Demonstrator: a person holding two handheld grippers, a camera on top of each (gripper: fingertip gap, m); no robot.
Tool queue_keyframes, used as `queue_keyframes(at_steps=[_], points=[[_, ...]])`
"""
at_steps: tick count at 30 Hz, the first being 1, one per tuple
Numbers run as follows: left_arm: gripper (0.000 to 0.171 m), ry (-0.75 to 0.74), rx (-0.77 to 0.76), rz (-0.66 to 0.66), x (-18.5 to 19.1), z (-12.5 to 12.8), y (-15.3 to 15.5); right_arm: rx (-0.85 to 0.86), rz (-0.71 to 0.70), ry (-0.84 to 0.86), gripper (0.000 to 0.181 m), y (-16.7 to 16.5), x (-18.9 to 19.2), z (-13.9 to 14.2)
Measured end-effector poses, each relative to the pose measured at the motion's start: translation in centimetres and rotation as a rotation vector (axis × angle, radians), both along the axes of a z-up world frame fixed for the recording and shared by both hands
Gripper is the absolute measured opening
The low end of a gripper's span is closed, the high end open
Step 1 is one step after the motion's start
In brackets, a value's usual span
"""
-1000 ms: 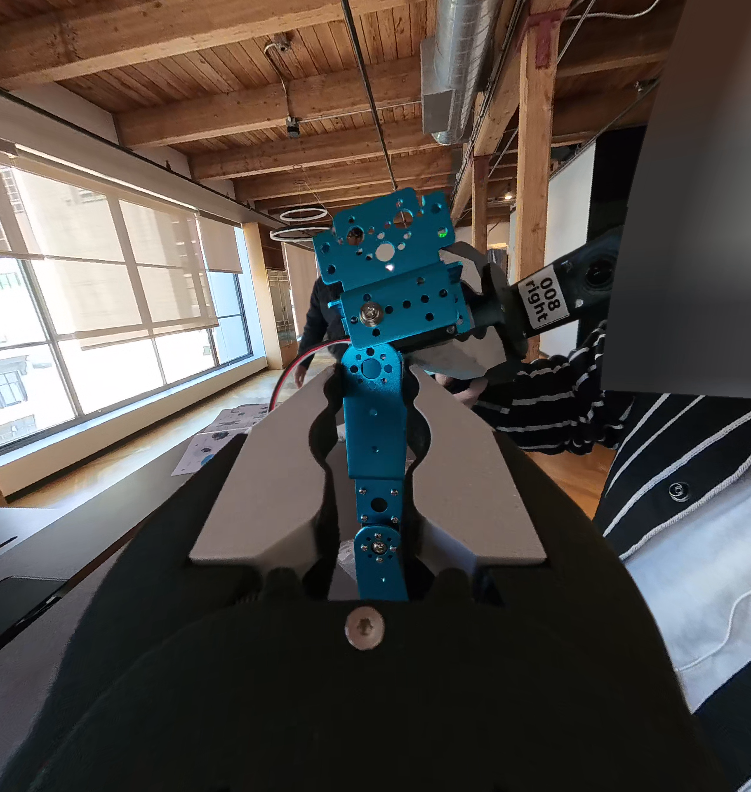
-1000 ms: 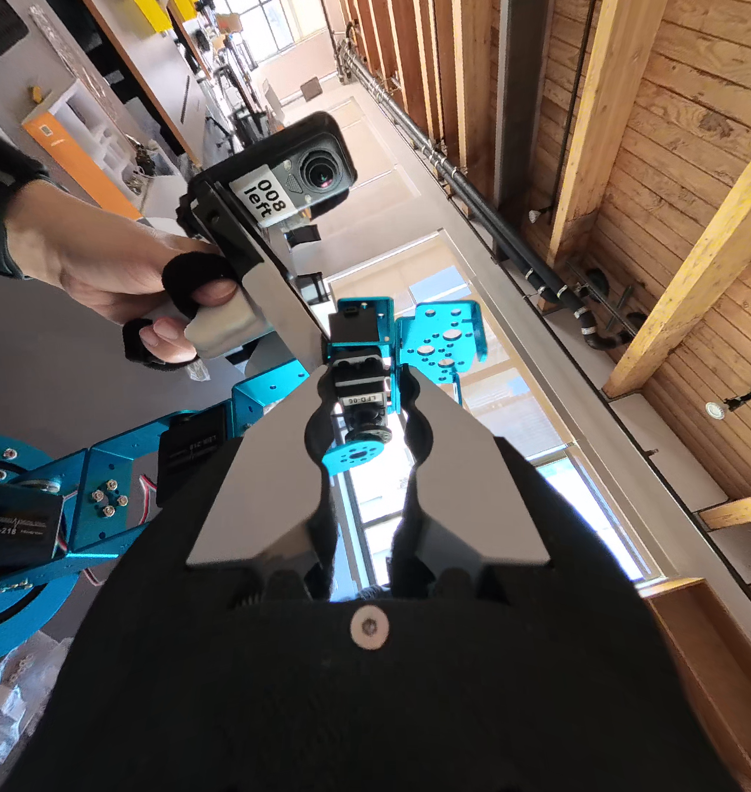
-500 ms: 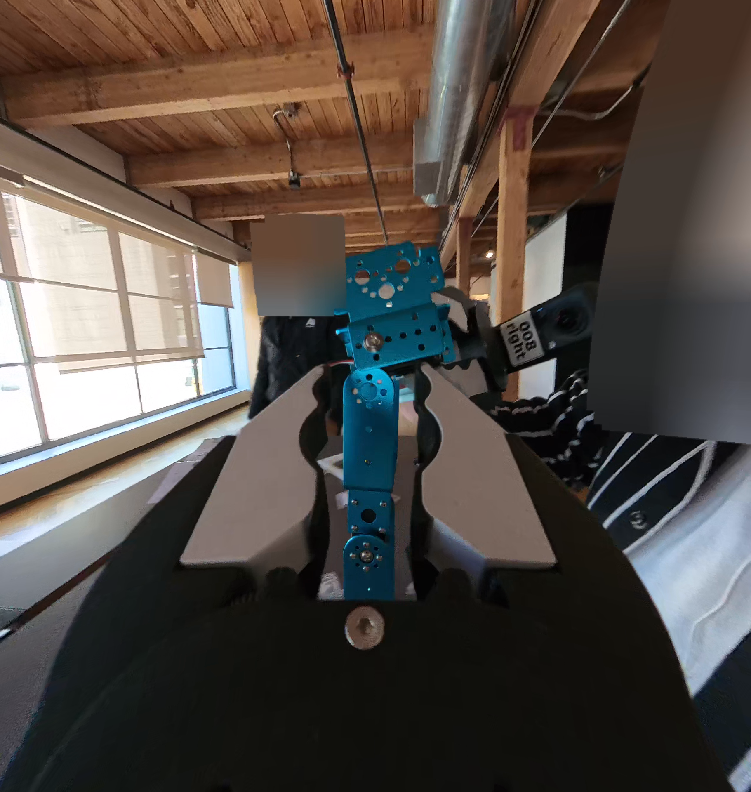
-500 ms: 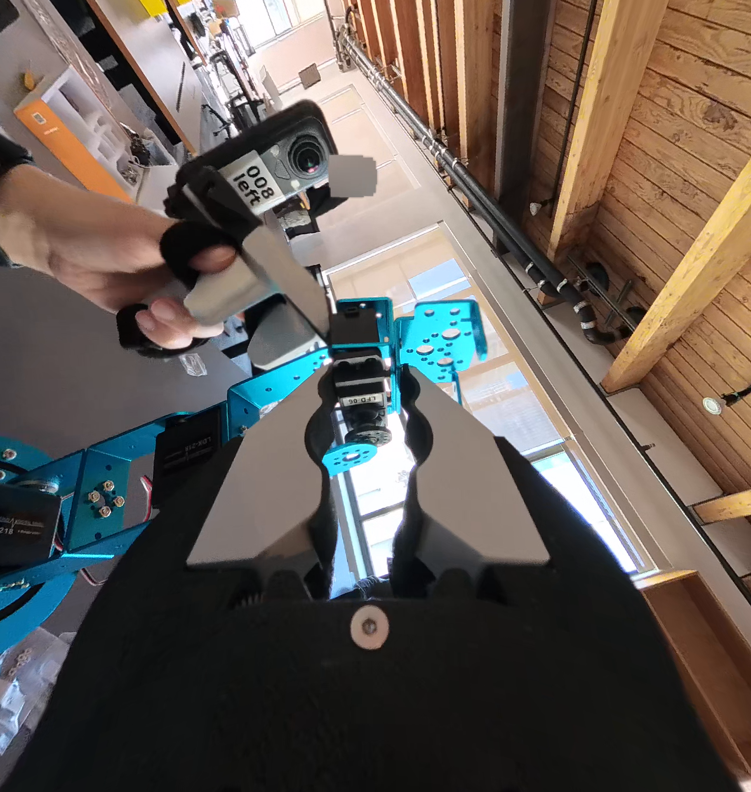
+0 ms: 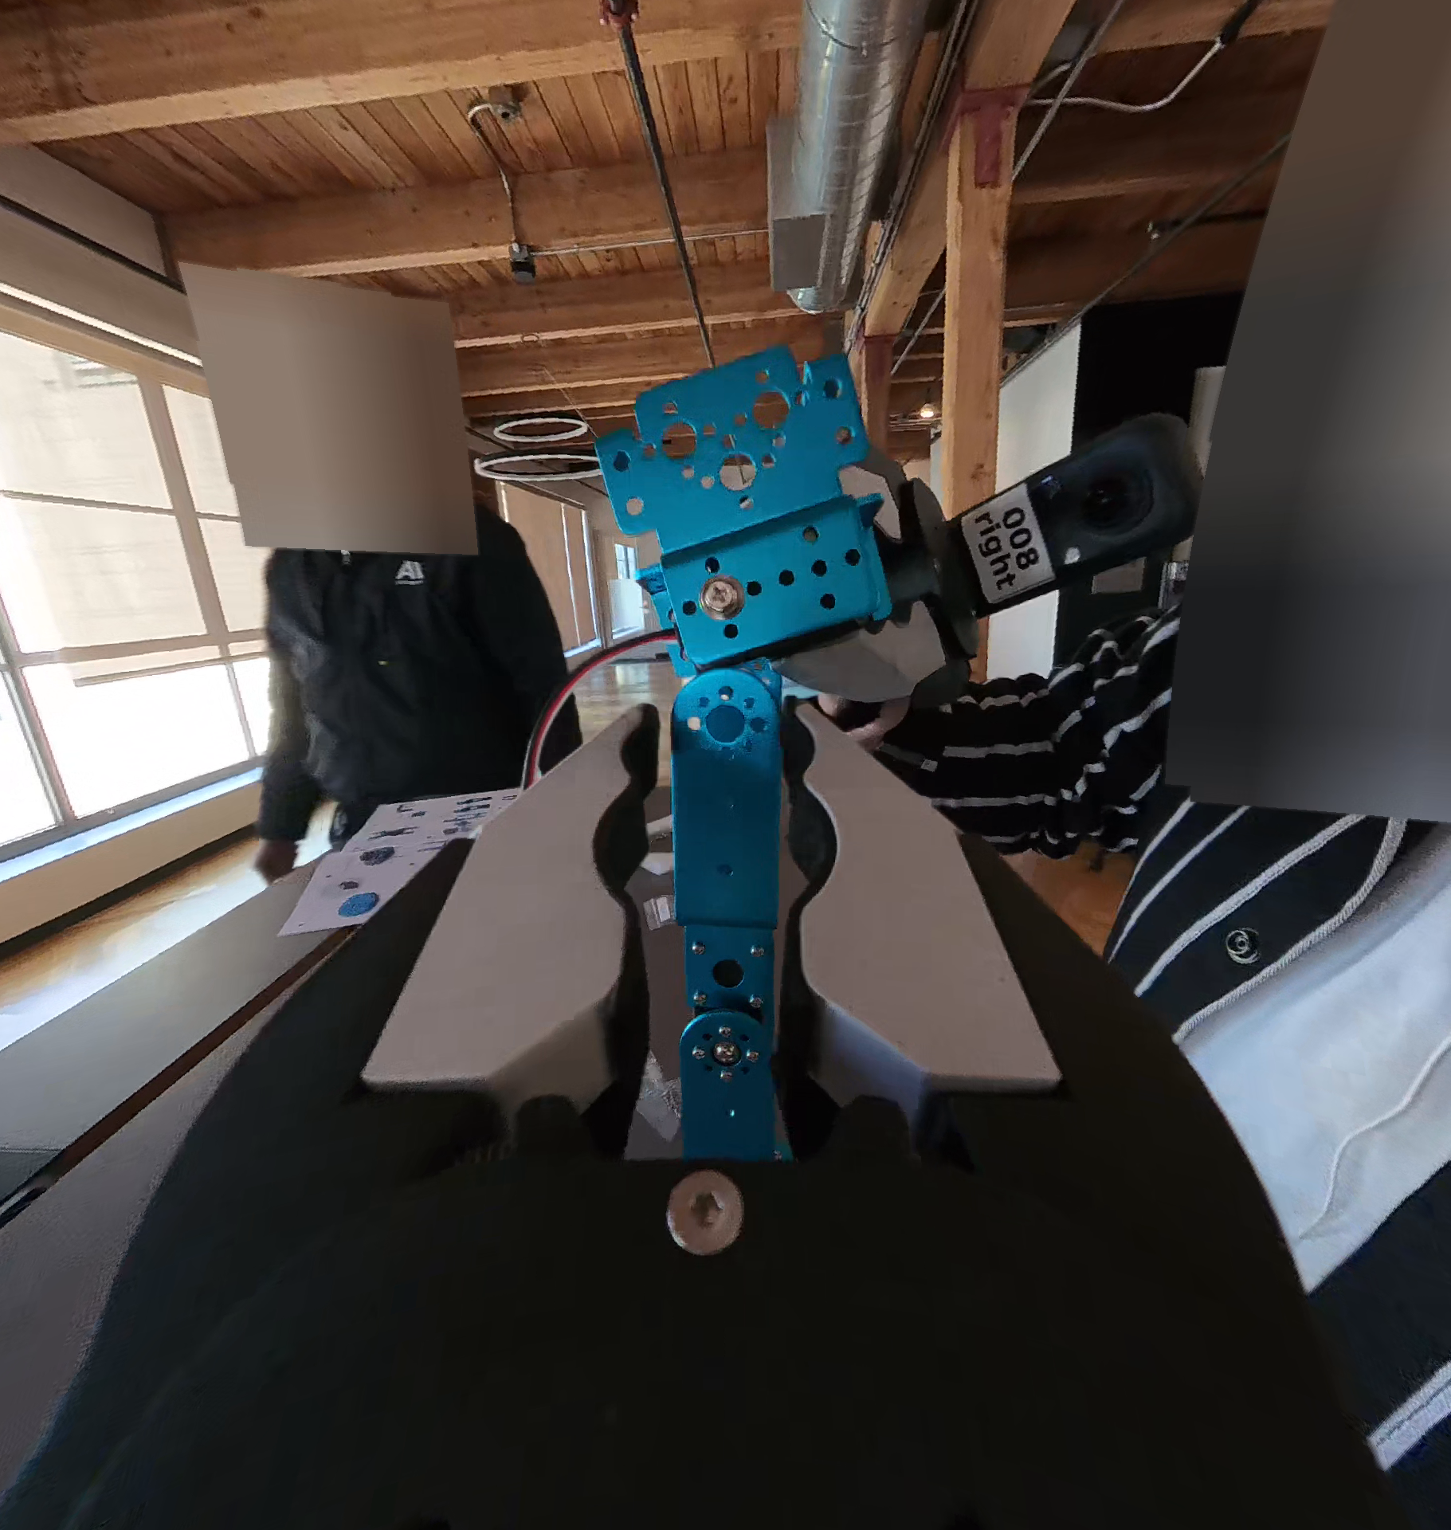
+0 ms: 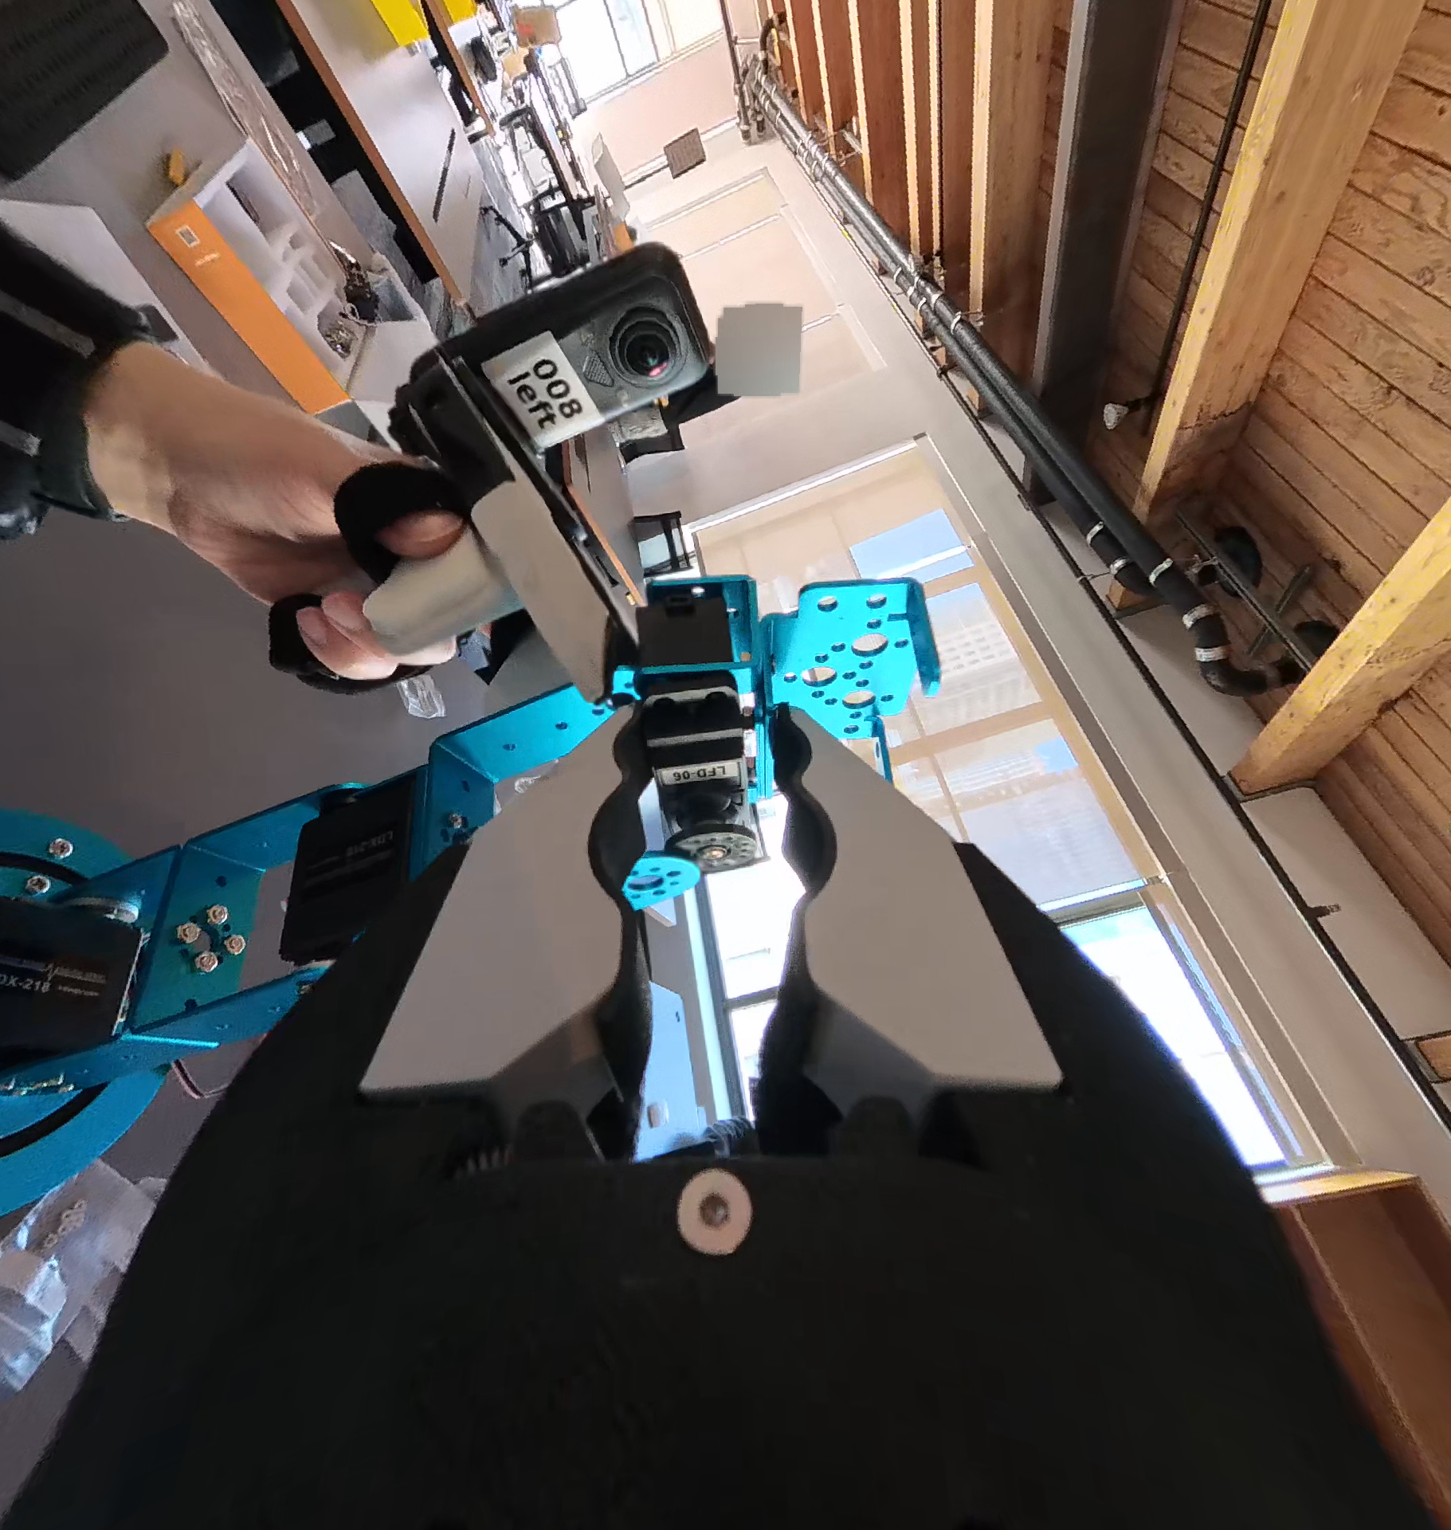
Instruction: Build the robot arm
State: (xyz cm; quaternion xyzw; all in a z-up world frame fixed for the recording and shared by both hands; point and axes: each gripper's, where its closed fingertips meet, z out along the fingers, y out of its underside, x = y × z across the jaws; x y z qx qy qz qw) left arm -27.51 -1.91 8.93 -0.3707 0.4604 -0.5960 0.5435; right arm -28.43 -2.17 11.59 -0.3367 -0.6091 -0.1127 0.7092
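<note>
A blue metal robot arm with black servos is held between both grippers. In the left wrist view, my left gripper (image 5: 723, 722) is shut on the arm's upright blue link (image 5: 726, 836). Above it sits a perforated blue bracket (image 5: 738, 464), tilted left. My right gripper (image 5: 912, 629) grips that joint from the right. In the right wrist view, my right gripper (image 6: 703, 733) is shut on the black servo (image 6: 693, 728) beside the blue bracket (image 6: 850, 654). My left gripper (image 6: 556, 579), in a hand, clamps the link just beyond. The arm's round blue base (image 6: 35, 952) lies at the left.
A person in a black jacket (image 5: 407, 662) stands by the windows at the left. A person in a striped shirt (image 5: 1285, 993) is close on the right. Printed sheets (image 5: 391, 861) lie on the grey table (image 5: 84, 1068). Clear bags of small parts (image 6: 26, 1283) lie near the arm's base. The grippers are tip to tip, or close to it. The arm's round blue base (image 6: 35, 952) is about 20 cm from both grippers' fingertips.
The blue bracket has tilted to the left, and the servo's round horn now shows more between my right fingers. The person in the black jacket has come into the left view. Both grips have held.
</note>
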Motion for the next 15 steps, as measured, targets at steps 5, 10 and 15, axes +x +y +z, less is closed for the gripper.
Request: queue_keyframes(at_steps=[5, 10, 15], points=[[0.024, -0.001, 0.017, -0.006, 0.03, -0.02, -0.15, 0.060, -0.030, -0.023, 0.027, -0.17, -0.24, 0.30], [0.024, -0.013, 0.001, -0.020, 0.01, -0.01, -0.13, 0.082, -0.046, -0.037, 0.027, -0.35, -0.23, -0.18], [0.024, -0.021, -0.007, -0.015, 0.00, 0.00, -0.11, 0.085, -0.049, -0.038, 0.027, -0.25, -0.25, -0.35]])
